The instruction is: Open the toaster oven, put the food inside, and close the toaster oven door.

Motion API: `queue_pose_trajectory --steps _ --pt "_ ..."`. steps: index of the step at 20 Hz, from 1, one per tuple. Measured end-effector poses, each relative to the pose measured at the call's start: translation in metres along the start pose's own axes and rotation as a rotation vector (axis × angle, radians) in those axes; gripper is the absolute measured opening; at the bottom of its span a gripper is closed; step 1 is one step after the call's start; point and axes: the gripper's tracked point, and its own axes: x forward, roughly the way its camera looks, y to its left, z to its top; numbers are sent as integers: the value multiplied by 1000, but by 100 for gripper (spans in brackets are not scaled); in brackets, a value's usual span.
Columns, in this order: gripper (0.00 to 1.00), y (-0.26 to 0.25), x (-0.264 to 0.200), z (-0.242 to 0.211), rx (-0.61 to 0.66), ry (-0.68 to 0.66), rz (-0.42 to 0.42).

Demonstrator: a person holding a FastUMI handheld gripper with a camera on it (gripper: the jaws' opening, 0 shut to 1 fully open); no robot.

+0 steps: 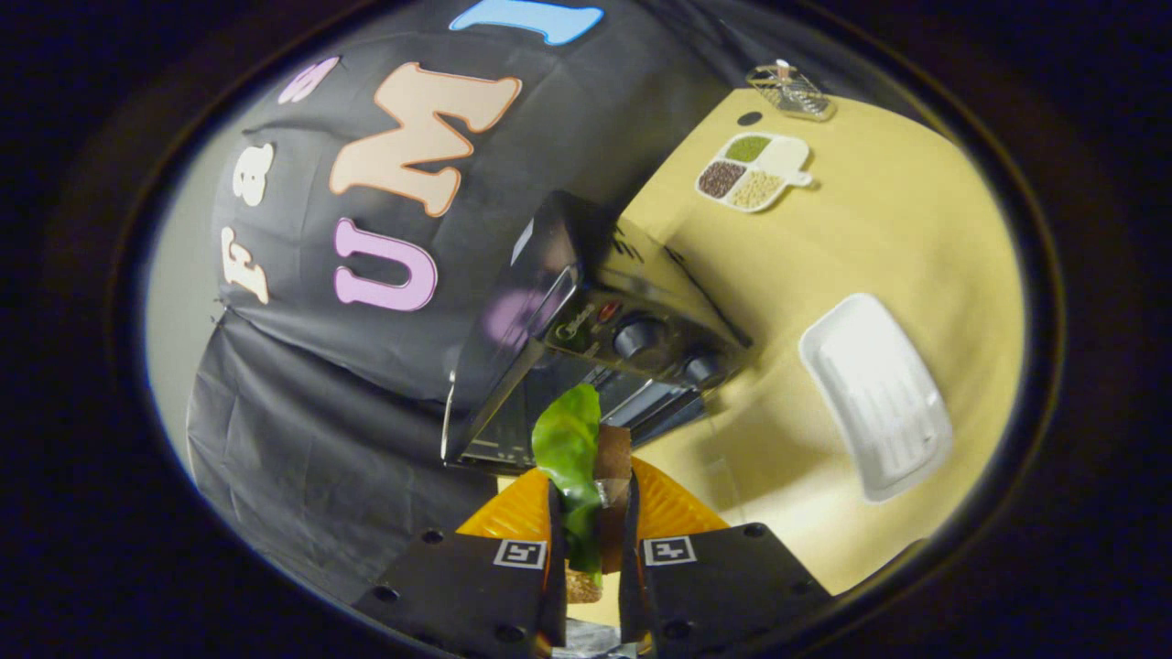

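My gripper [591, 499] is shut on a sandwich-like food item [572, 458] with a green lettuce leaf and brown bread, which stands up between the two fingers. Just beyond the food sits the black toaster oven [586, 339] on the yellow table [879, 238]. Its glass door [513, 366] hangs open toward me, and the dark cavity lies right behind the lettuce. Two knobs [638, 337] show on the control panel beside the opening. The whole view is tilted.
An empty white tray [874, 394] lies on the table past the oven's knob side. Farther back are a divided white dish with grains [751, 172] and a small wire basket [789, 90]. The black cloth wall stands behind the oven.
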Motion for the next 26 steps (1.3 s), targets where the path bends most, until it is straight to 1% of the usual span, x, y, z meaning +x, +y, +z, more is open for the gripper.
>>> queue_pose_trajectory --steps 3,7,12,17,22,25,26 --pt "24 14 31 -14 58 -15 26" --pt "24 24 64 -30 95 -46 37" --pt "24 30 104 -35 194 -102 57" --pt "24 36 141 -15 334 -191 99" --pt "24 35 165 6 418 -293 134" --pt "24 32 172 14 378 -348 122" --pt "26 34 170 15 360 -358 128"
